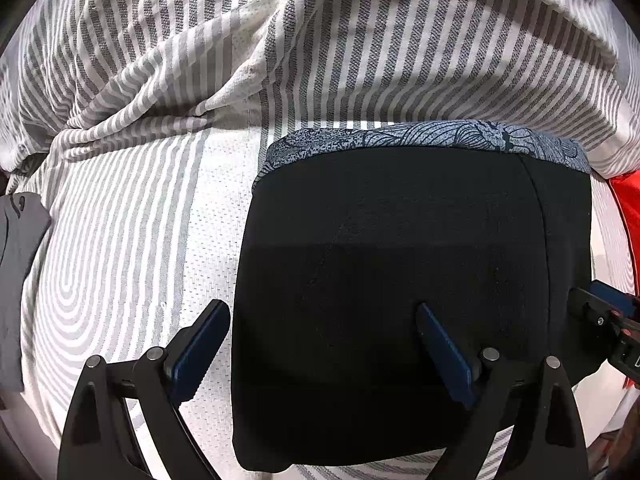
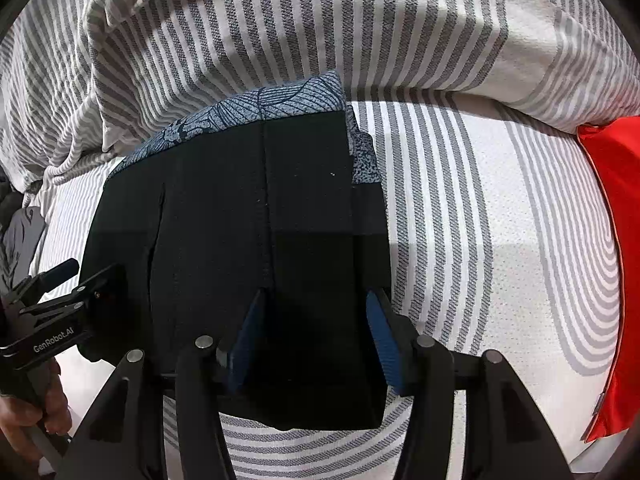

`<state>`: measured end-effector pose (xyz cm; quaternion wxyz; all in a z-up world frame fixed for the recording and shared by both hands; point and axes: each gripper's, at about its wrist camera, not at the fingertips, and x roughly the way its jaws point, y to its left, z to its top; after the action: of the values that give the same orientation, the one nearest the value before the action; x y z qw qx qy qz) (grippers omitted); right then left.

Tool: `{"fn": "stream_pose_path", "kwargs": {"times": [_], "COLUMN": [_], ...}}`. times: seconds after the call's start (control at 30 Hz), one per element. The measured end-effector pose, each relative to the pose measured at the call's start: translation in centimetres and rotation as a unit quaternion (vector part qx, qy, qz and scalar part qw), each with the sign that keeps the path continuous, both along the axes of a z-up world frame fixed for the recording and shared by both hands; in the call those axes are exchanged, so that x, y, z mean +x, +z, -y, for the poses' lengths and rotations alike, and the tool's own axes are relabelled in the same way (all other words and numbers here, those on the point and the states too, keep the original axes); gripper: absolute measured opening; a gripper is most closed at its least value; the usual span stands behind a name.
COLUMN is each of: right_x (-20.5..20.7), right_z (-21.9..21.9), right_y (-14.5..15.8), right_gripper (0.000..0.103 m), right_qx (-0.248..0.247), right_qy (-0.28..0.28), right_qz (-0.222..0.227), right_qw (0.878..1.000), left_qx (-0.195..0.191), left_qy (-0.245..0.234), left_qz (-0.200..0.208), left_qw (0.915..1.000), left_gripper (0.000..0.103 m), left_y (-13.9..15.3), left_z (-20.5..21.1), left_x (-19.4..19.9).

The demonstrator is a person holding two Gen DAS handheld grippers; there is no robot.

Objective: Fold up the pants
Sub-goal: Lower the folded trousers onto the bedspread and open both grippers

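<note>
Striped bedding [image 1: 120,260]: white-and-grey cloth covers the whole surface under my tongs, flat near me and bunched into a rumpled ridge [image 2: 280,32] along the far side.
Pants [image 1: 400,272]: black, folded into a compact block that lies flat on the bedding, with the edges squared off. In the left wrist view the block fills the middle and right; in the right wrist view [image 2: 248,240] it sits in the middle and left.
Patterned band [image 1: 432,136]: blue-grey cloth with a dark leaf print shows along the far edge of the pants, touching the foot of the rumpled ridge.
Red cloth [image 2: 612,240]: it lies on the bedding at the far right, apart from the pants.
Grey item [image 1: 20,280]: it lies at the left edge of the bedding, well apart from the pants; I cannot tell what it is.
Left gripper [image 1: 322,344]: my fingers are spread wide. The left pad [image 1: 200,352] is over bare bedding just beside the pants' left edge, and the right pad [image 1: 444,356] is over the black cloth. Nothing is held between them.
Right gripper [image 2: 316,340]: the fingers are apart and hold nothing, over the near right part of the pants, the right pad [image 2: 384,340] at the pants' right edge.
</note>
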<state>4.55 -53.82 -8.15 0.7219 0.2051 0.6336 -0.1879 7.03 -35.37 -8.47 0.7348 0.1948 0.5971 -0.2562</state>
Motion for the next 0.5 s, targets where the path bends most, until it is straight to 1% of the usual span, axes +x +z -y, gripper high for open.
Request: {"fn": "stream_pose_path", "kwargs": {"times": [0.27, 0.5], "right_x": [-0.16, -0.41], "right_z": [-0.15, 0.06], "right_y": [0.07, 0.19], "right_gripper": [0.058, 0.059], "right_qx": [-0.001, 0.011], "right_qy": [0.000, 0.008], "right_qz": [0.001, 0.007], "right_qw": [1.000, 1.000], "left_qx": [-0.004, -0.003], "left_qy": [0.003, 0.002], "left_qz": [-0.005, -0.010], "left_qw": [1.0000, 0.9999], "left_gripper": [0.095, 0.095], "left_y": [-0.05, 0.04], "left_z": [-0.16, -0.05], "left_x": [0.17, 0.42]}}
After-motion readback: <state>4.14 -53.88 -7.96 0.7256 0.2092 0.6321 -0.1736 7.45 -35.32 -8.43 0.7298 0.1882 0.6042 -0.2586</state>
